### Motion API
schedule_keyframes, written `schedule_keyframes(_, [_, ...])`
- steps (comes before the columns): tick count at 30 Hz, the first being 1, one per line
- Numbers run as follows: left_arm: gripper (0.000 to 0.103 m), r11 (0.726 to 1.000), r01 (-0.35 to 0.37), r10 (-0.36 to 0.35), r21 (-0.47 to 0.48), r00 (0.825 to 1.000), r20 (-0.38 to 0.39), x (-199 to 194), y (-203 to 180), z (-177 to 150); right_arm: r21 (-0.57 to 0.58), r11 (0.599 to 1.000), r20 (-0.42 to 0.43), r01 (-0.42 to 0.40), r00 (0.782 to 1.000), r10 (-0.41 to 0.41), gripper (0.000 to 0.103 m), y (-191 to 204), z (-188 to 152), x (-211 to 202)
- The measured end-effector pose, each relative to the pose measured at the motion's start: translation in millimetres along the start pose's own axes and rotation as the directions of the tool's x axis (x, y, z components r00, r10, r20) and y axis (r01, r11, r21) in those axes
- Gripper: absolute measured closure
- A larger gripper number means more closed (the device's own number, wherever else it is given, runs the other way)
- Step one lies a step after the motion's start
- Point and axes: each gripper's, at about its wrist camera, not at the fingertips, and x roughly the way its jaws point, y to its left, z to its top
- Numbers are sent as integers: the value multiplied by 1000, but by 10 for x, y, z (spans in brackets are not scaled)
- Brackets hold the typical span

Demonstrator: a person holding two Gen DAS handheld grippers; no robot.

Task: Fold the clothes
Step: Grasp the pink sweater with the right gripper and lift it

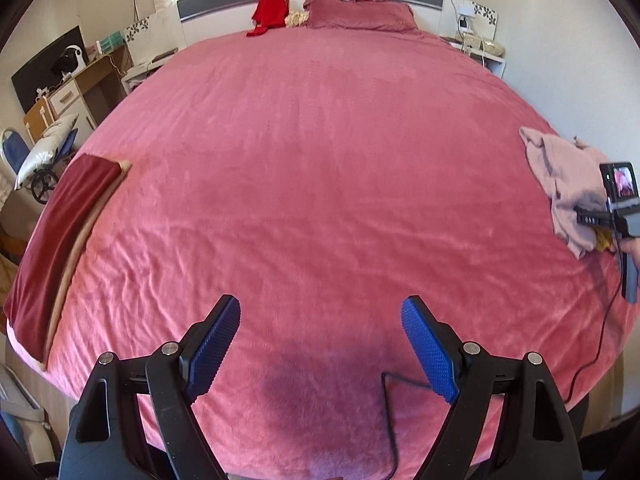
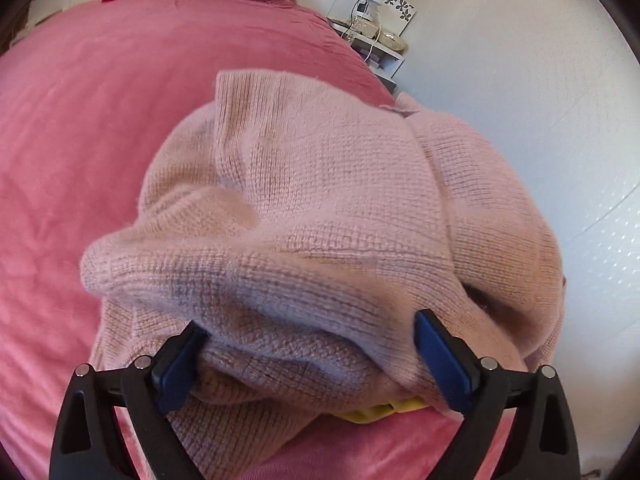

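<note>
Bed [image 1: 320, 160]: right tongs [image 2: 312, 344] straddle sweater [image 2: 320, 200].

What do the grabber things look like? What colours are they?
Both look alike. The left gripper has black plastic arms with round silver bolts, and two long fingers faced with bumpy blue pads. The right gripper has the same black frame, silver bolts and blue pads. Seen from the left wrist camera, its grey body carries a small lit screen, white lettering and a thin black cable.

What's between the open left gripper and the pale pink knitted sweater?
Only bare pink bedspread separates the left gripper from the pale pink knitted sweater, seen in the left wrist view.
</note>
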Motion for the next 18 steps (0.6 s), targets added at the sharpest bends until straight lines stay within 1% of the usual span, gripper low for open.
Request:
schedule_keyframes(2, [19,1000,-5,4,-7,999,-38,98,-3,-22,18,1000,7,6,1000,-6,8,17,-20,2])
schedule_keyframes(3, [19,1000,-4,3,-11,999,-46,121,4,-45,48,999,25,0,1000,-1,19,-1,-36,-35])
schedule_keyframes(4, [19,1000,-1,0,-16,999,-51,135,11,-61,86,996,42,-15,999,11,34,-34,-56,-77])
schedule_keyframes(5, [19,1000,4,-5,-21,998,-55,146,17,-69,135,990,50,-48,998,41,42,-92,-83,-110])
schedule_keyframes(6, [19,1000,8,-9,-26,998,-59,157,23,-78,184,979,59,-83,996,73,61,-154,-111,-141])
schedule_keyframes(7, [19,1000,12,-13,-27,998,-61,168,28,-83,233,965,69,-118,992,104,67,-215,-139,-173])
schedule_keyframes(9, [19,999,16,-18,-30,998,-59,164,37,-95,340,918,93,-202,979,181,73,-382,-201,-236])
schedule_keyframes(10, [19,999,18,-20,-32,998,-58,159,41,-102,397,884,113,-248,969,221,75,-488,-234,-280])
schedule_keyframes(11, [19,999,23,-25,-36,998,-55,148,54,-110,450,844,135,-292,956,259,76,-595,-266,-325])
schedule_keyframes(12, [19,999,29,-31,-40,998,-52,134,72,-118,500,794,168,-345,938,302,77,-701,-300,-369])
schedule_keyframes(13, [19,998,35,-37,-45,998,-48,119,90,-127,556,724,208,-408,912,354,78,-825,-347,-412])
schedule_keyframes(14, [19,998,41,-43,-49,998,-45,104,107,-135,606,644,251,-467,881,402,78,-952,-396,-456])
schedule_keyframes(15, [19,997,46,-49,-54,998,-41,90,125,-144,639,548,315,-540,834,454,78,-1043,-444,-503])
schedule_keyframes(16, [19,997,52,-55,-58,998,-38,75,143,-153,660,442,384,-607,778,497,78,-1130,-491,-551])
schedule_keyframes(17, [19,996,57,-59,-65,998,-30,48,162,-163,665,309,462,-680,699,545,78,-1218,-533,-601])
schedule_keyframes(18, [19,996,60,-62,-72,998,-20,14,183,-173,639,211,528,-740,621,579,78,-1242,-533,-695])
